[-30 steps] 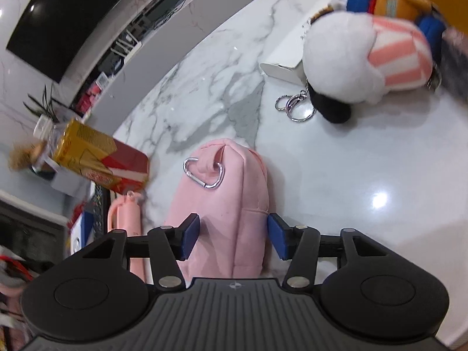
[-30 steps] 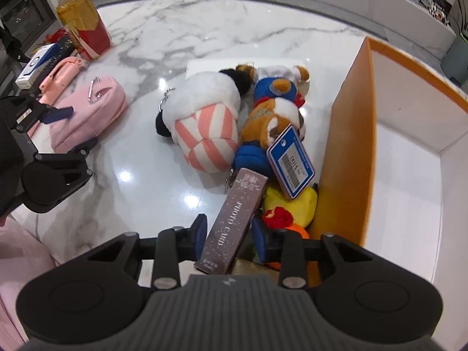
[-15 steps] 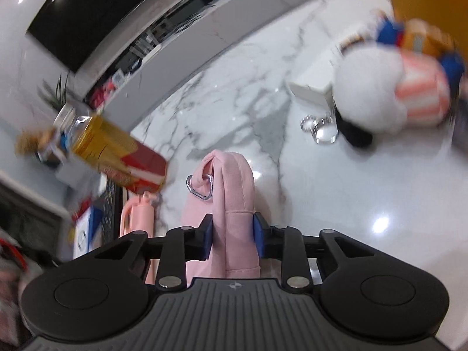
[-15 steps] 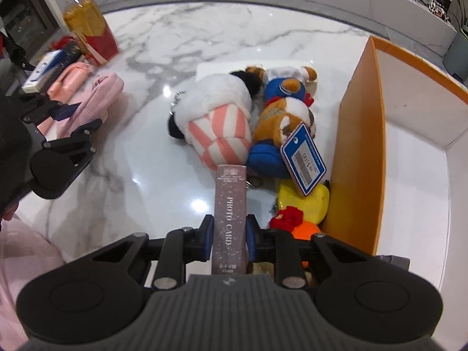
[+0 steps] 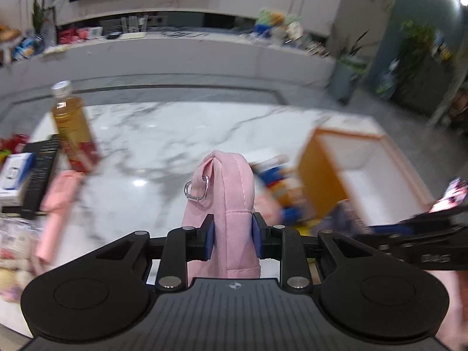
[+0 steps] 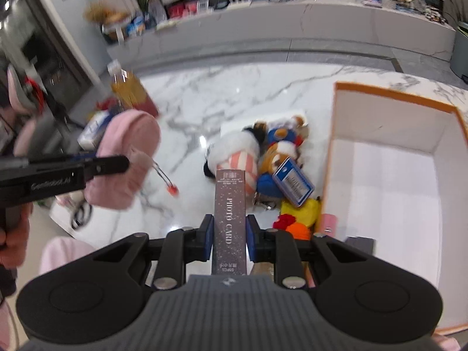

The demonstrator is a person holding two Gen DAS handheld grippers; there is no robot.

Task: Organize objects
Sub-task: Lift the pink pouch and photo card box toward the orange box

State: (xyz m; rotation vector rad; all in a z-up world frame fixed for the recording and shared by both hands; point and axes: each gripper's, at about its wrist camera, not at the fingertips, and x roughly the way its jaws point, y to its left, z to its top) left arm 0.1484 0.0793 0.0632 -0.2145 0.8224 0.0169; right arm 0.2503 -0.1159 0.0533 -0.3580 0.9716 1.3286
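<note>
My left gripper [image 5: 232, 231] is shut on a pink pouch [image 5: 231, 181] with a metal clip, held up off the marble table [image 5: 163, 134]. In the right wrist view the pouch [image 6: 125, 152] hangs at the left, a red-tipped pull dangling below it. My right gripper [image 6: 226, 231] is shut on a dark, narrow "PHOTO CARD" box [image 6: 229, 199], held above the table. Beyond that box lies a heap of plush toys [image 6: 242, 152]. To its right stands an open box [image 6: 330, 158] with orange outer walls and a white inside. The right gripper [image 5: 409, 228] shows at the right edge of the left wrist view.
A bottle of amber liquid with a red label [image 5: 73, 125] stands at the table's left. Beside it lie a pink stick-shaped item [image 5: 55, 204], a black flat box [image 5: 41, 175] and a blue and white carton [image 5: 14, 172]. A yellow duck toy [image 6: 301, 207] leans on the orange wall.
Both grippers closed, the left on the pink pouch and the right on the photo card box, then lifted them off the table. The left gripper also rolled upright.
</note>
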